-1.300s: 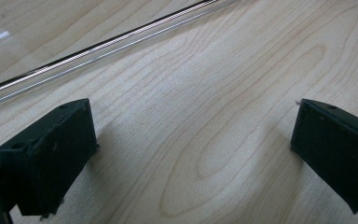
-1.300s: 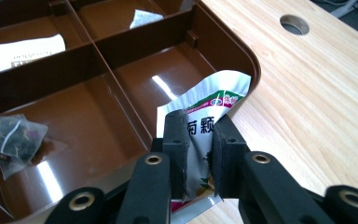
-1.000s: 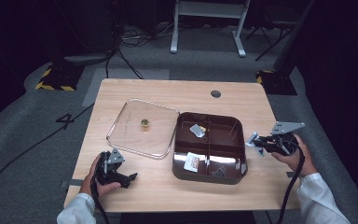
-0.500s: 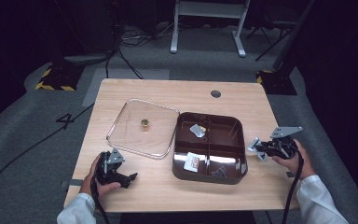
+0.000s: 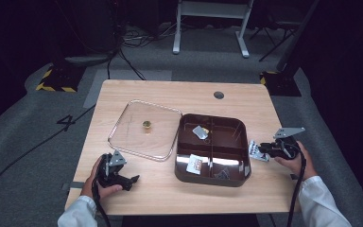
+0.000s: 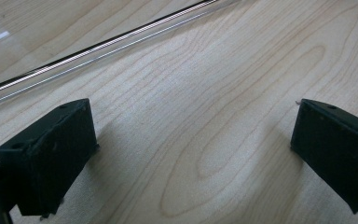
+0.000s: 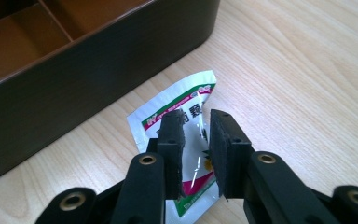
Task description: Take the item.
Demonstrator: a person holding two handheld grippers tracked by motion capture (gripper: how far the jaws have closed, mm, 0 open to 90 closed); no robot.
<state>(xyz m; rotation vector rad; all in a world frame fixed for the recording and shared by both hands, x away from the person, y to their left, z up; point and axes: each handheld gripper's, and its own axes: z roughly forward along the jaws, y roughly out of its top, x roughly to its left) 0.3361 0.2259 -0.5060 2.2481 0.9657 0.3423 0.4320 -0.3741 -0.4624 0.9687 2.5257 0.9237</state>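
Sachet, white with a green and red edge, pinched between my right gripper's jaws just right of the brown compartment box. My left gripper rests spread on the table, near the clear lid.

Your tabletop is pale wood with a small round dark grommet hole near its far edge. A clear square lid with a small gold knob lies flat on its left half. Touching the lid's right edge sits a dark brown divided box, right of centre. Just beside the box's right wall, a small white sachet with a green-and-red border is at the wood.
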